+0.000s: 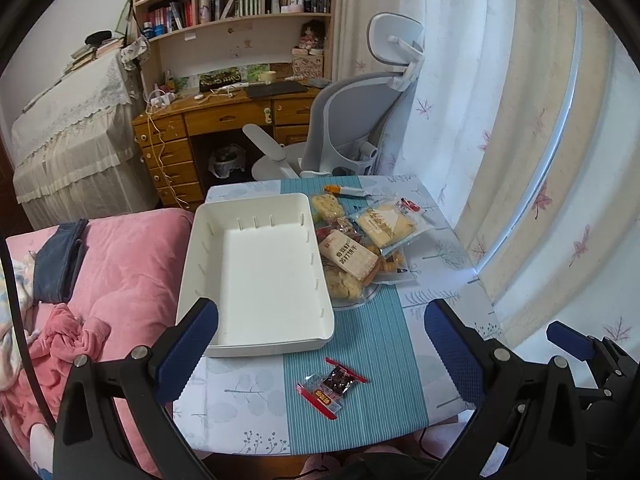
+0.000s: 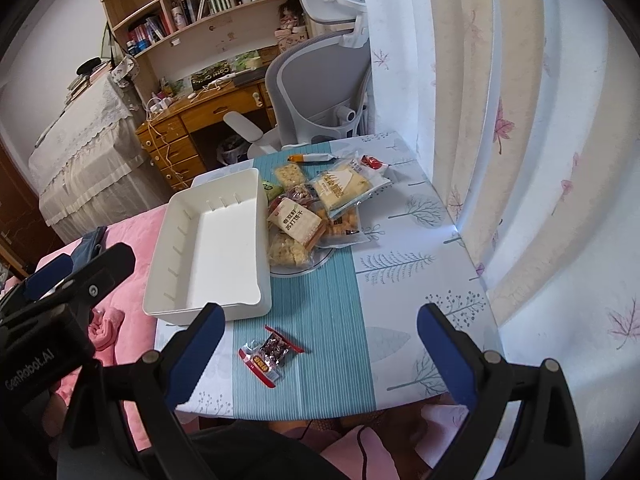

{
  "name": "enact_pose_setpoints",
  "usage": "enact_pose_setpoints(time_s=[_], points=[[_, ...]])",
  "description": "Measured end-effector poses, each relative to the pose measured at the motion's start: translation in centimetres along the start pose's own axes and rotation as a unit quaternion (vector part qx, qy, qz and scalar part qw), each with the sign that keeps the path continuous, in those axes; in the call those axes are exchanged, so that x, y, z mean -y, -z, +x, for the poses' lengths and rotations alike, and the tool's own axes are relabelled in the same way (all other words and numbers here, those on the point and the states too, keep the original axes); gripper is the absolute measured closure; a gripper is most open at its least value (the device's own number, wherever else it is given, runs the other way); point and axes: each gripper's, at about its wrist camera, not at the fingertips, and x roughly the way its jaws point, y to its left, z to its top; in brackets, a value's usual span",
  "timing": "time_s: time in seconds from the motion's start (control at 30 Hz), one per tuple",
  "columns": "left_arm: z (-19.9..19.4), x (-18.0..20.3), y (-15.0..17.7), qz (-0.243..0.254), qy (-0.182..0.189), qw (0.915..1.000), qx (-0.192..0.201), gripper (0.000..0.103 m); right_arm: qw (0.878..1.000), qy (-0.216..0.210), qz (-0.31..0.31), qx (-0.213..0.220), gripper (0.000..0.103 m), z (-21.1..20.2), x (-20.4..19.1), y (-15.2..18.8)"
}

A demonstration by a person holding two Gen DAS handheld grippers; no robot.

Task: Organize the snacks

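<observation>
Both grippers are hovering wide and empty above the near edge of the surface, with no snack picked up so far.

Nearest, the left gripper and right gripper are each holding their jaws spread wide with nothing between them. Just ahead of both jaw pairs, two small red-edged snack packets are lying flat, overlapping. Beyond them to the left is sitting the empty white bin; touching its right wall, a heap of larger snack bags is resting on a plate. A sound first move would probably be lowering one jaw pair around a single small packet, pinching its crimped edge, not both wrappers, then releasing low inside the bin.
</observation>
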Motion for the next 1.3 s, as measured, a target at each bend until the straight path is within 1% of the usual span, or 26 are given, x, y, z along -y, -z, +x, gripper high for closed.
enact_pose_setpoints(time_s=[0.13, 0.27, 0.4, 0.5, 0.63, 0.87, 1.0, 1.1, 1.2, 1.3], points=[[0.9, -0.6, 0.1, 0.001, 0.013, 0.9998, -0.013, 0.001, 1.000, 0.011, 0.000, 0.007, 0.005, 0.0, -0.4, 0.4], [1.4, -1.0, 0.2, -0.004, 0.032, 0.9993, -0.020, 0.001, 1.000, 0.013, 0.000, 0.013, 0.006, 0.1, -0.4, 0.6], [1.9, -1.0, 0.1, -0.009, 0.035, 0.9991, -0.023, 0.001, 1.000, 0.012, 0.000, 0.016, 0.006, 0.3, -0.3, 0.5], [2.3, -0.9, -0.1, -0.017, 0.028, 0.9991, -0.025, 0.001, 1.000, 0.005, -0.003, 0.016, 0.006, 0.9, 0.1, -0.1], [3.3, -0.3, -0.4, -0.039, 0.009, 0.9987, -0.031, 0.001, 1.000, -0.012, -0.016, 0.014, 0.006, 1.9, 0.9, -1.4], [4.5, 0.7, -1.4, -0.095, -0.031, 0.9943, -0.037, 0.001, 0.998, -0.055, -0.042, -0.004, 0.006, 4.4, 3.3, -4.8], [5.7, 1.1, -1.3, -0.136, -0.055, 0.9877, -0.055, 0.001, 0.995, -0.085, -0.043, -0.013, 0.006, 6.2, 4.9, -6.9], [6.7, 0.8, -0.9, -0.174, -0.071, 0.9798, -0.068, 0.001, 0.993, -0.105, -0.038, -0.025, 0.006, 8.1, 6.2, -8.5], [7.9, 0.5, 0.1, -0.215, -0.089, 0.9684, -0.091, 0.001, 0.990, -0.133, -0.032, -0.044, 0.006, 10.5, 7.3, -10.0], [9.1, 0.0, 1.5, -0.259, -0.102, 0.9537, -0.113, 0.001, 0.986, -0.156, -0.024, -0.059, 0.008, 12.7, 8.2, -11.3]])
